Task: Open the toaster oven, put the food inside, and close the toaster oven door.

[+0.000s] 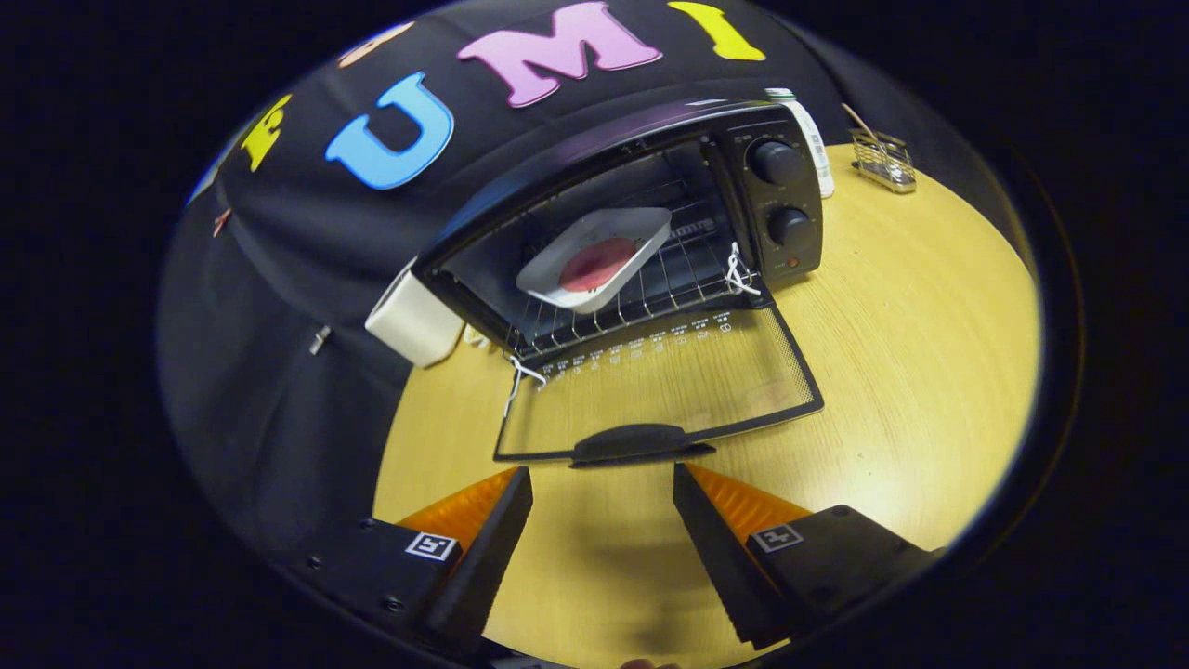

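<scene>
We see the black toaster oven standing on the round pale wooden table with its glass door dropped flat toward us, and the white square tray holding a round reddish piece of food already resting on the wire rack inside the cavity. So the step in hand, as we judge it, is closing the door. Our gripper hangs with its fingers spread apart and holding nothing, the tips just short of the curved black door handle, which lies between and just ahead of them. To do this well we would slip the fingers under the handle's front edge, or close them lightly on it, then lift in an arc about the hinge at the oven's base rather than push straight forward, since a straight shove could slide the whole oven back toward the booth wall. White string ties sit at both hinge corners; we should watch that they do not snag. The tray looks tilted on the rack, so we would bring the door up gently.
</scene>
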`<state>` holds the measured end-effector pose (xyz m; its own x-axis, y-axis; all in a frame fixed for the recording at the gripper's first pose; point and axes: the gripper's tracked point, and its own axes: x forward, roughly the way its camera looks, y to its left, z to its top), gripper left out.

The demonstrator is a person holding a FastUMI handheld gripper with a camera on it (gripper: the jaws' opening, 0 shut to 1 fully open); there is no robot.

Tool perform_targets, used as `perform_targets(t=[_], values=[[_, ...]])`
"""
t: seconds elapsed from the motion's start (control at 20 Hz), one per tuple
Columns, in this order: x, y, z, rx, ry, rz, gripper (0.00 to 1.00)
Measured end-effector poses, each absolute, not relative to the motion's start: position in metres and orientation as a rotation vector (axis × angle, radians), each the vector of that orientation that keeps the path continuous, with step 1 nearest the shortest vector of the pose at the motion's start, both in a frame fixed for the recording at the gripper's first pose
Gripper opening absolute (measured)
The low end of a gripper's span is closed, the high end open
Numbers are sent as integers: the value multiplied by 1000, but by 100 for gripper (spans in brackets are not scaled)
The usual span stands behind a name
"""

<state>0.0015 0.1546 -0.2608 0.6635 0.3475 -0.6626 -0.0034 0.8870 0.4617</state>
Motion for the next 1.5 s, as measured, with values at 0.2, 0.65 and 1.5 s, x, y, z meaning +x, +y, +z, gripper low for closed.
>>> perform_targets(t=[0.2, 0.65, 1.5], values=[[-14, 148, -296, 232, 898, 185, 99], [9, 136, -324, 34, 877, 100, 99], [38, 141, -252, 6, 659, 195, 99]])
